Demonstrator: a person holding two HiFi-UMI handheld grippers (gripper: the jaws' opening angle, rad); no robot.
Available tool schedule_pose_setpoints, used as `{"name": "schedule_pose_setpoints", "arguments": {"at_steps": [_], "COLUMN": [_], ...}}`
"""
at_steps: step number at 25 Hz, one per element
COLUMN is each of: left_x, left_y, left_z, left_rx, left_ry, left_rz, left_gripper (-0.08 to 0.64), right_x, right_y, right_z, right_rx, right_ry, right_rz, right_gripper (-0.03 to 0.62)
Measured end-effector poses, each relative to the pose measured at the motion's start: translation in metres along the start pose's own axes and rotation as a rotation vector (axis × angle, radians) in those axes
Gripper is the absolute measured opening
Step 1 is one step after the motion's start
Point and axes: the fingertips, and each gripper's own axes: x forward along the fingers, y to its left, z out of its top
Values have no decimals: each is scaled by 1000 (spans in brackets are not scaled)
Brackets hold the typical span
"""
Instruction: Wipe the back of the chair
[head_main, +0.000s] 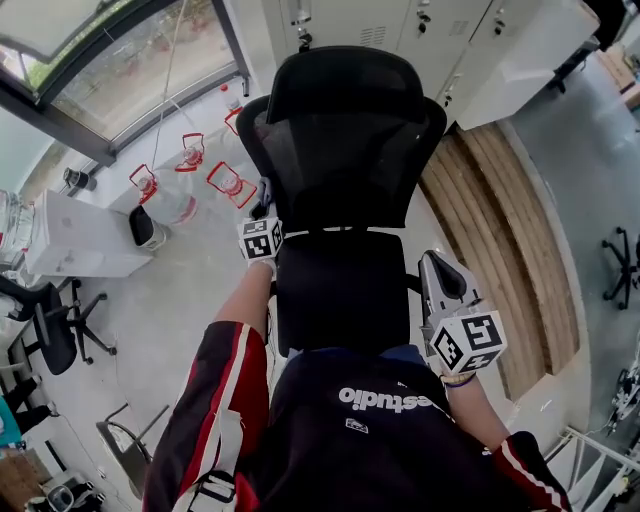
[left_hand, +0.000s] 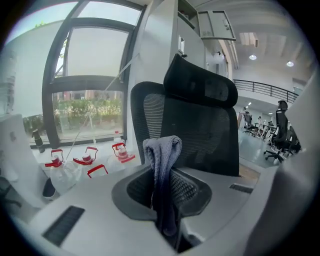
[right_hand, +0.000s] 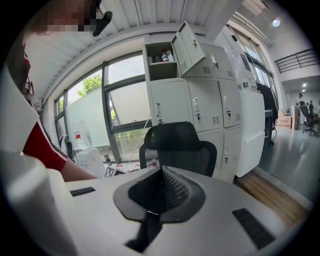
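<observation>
The left gripper (left_hand: 161, 192) was clamped on a folded grey cloth (left_hand: 162, 150), presented towards the black mesh chair back (left_hand: 200, 130) directly ahead, evidently for wiping, while the right gripper (right_hand: 161, 185), jaws together on nothing, stood clear.

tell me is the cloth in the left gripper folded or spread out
Folded: the grey cloth is doubled into a narrow strip, its loop standing above the left gripper, whose jaws pinch it.
</observation>
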Motion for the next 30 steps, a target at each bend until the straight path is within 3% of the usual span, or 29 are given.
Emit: {"name": "schedule_pose_setpoints", "arguments": {"at_steps": [6, 14, 21, 30], "left_x": [24, 59, 86, 123], "left_y": [25, 17, -51, -179], "left_z": [-14, -37, -29, -23], "left_rx": [-55, -15, -19, -31], "left_ry": [30, 95, 78, 70], "left_rz": [30, 46, -12, -124], "left_gripper": [57, 57, 57, 57], "right_x": [11, 5, -19, -69], "right_y": [-7, -40, -81, -148], "right_z": [-8, -25, -32, -45], "right_rx": [17, 46, 70, 112], "right_ry": [28, 69, 69, 72], "right_rz": [-38, -102, -155, -237], "right_gripper": [15, 15, 15, 15]}}
